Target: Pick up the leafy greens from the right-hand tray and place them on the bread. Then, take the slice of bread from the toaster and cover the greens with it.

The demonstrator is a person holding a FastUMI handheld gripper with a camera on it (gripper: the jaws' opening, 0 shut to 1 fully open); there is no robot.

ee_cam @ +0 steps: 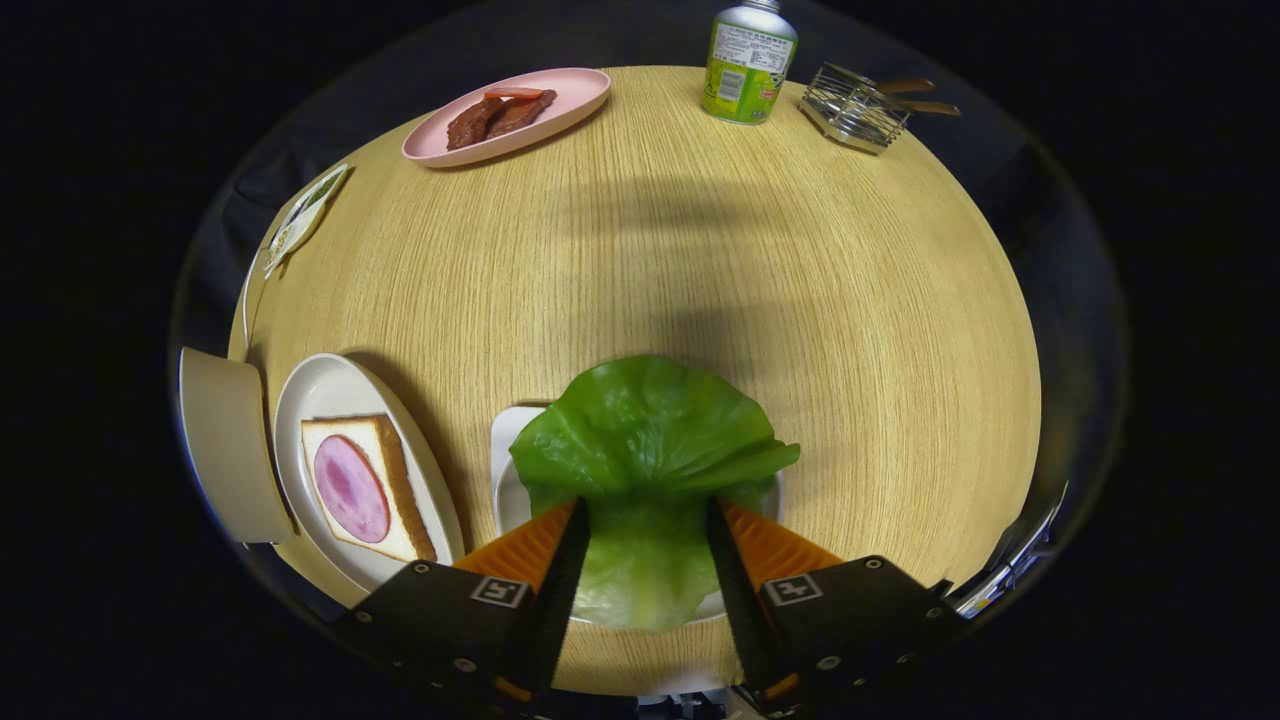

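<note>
While the gripper (642, 510) is being held spread, the leafy greens (648, 450) are being kept between its fingers over a white tray (505, 440); contact cannot be told. The bread (365, 485) is lying to their left.

Greens (645, 440) lie on a tray (505, 450), right of the bread (365, 485).

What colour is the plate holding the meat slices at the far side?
Pale pink plate, seen in the gripper view, beyond the lettuce leaf.
</note>
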